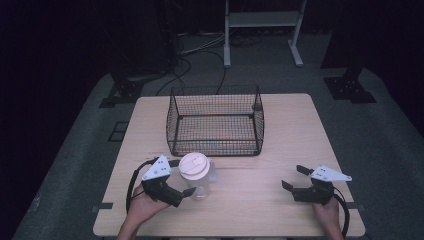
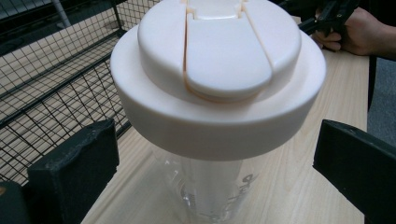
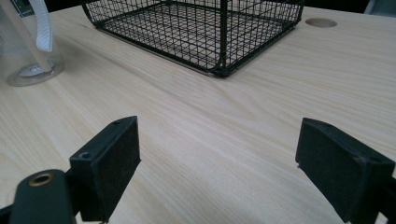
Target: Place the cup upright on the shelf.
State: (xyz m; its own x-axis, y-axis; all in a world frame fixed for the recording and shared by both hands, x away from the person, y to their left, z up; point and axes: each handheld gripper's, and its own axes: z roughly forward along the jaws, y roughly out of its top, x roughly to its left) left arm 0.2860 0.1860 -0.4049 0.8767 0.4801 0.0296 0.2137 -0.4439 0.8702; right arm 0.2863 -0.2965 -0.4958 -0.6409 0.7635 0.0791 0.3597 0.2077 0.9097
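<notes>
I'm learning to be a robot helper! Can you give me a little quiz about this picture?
1. True or false: the clear jug with the white lid stands inside the wire basket.
2. Which gripper is nearest the jug: A) left gripper B) right gripper?
3. Are the right gripper's jaws open or shut?

Key: 1 false, it stands on the table in front of the basket; 2 A; 3 open.

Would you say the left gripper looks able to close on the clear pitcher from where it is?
Probably yes: the left gripper is open with the clear pitcher between its jaws, below the white lid, and nothing stands in between.
</notes>
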